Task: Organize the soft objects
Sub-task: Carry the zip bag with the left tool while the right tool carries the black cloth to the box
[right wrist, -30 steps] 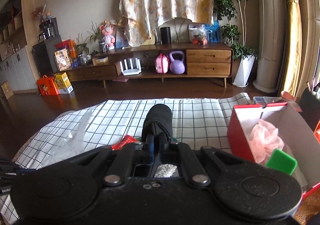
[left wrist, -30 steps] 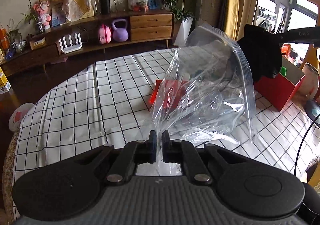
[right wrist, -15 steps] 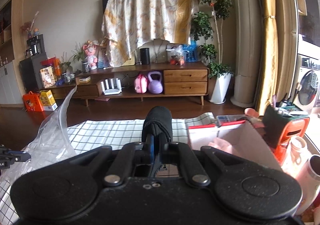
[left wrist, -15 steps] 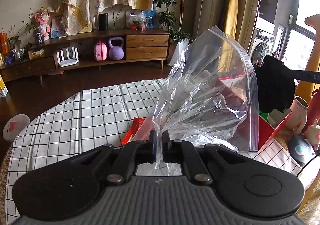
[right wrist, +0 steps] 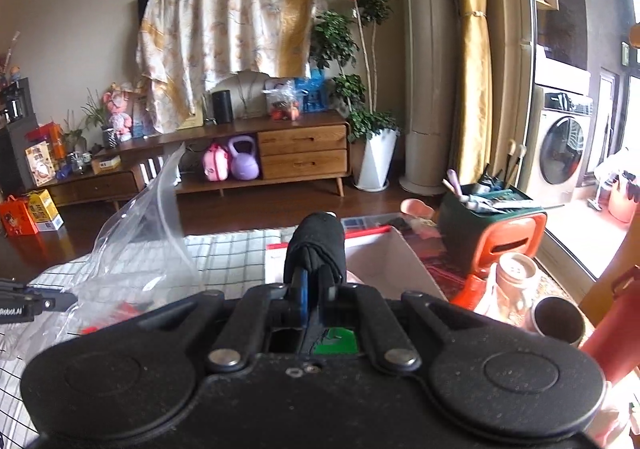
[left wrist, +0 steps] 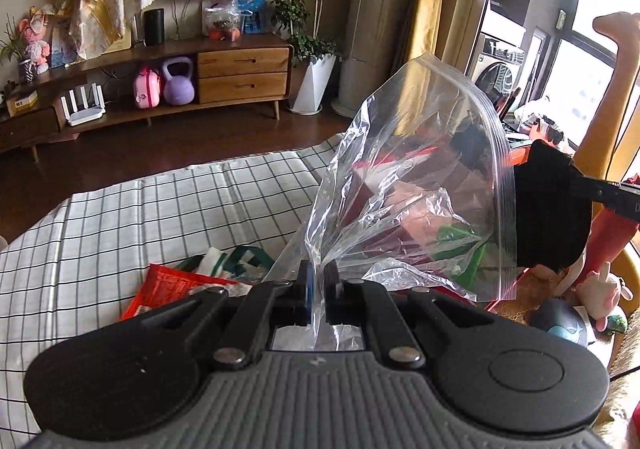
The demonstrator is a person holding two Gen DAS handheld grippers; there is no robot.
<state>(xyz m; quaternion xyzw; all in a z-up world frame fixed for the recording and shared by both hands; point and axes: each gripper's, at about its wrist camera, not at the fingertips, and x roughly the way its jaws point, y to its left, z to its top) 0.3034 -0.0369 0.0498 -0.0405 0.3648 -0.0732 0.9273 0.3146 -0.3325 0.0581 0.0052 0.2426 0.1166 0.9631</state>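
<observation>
My left gripper [left wrist: 318, 281] is shut on a clear zip-top plastic bag [left wrist: 416, 185] and holds it up above the checked tablecloth [left wrist: 160, 205], its zip edge turned right. My right gripper [right wrist: 314, 281] is shut on a folded black cloth [right wrist: 318, 245]. In the left wrist view the black cloth [left wrist: 552, 209] hangs just right of the bag's zip edge, apart from it. In the right wrist view the bag [right wrist: 140, 249] is at the left, with the left gripper's fingertips [right wrist: 44, 303] at the frame edge.
A red open box [right wrist: 384, 257] with a green item stands on the table's right side behind the bag. A red packet [left wrist: 172, 289] and a green-and-white pouch [left wrist: 228, 261] lie on the cloth. A green and orange bin [right wrist: 492, 229], jars and a plush toy [left wrist: 600, 289] crowd the right.
Both grippers have risen and swung right. The bag has lifted clear of the table with the left gripper, and the black cloth has come level with its zip edge.
</observation>
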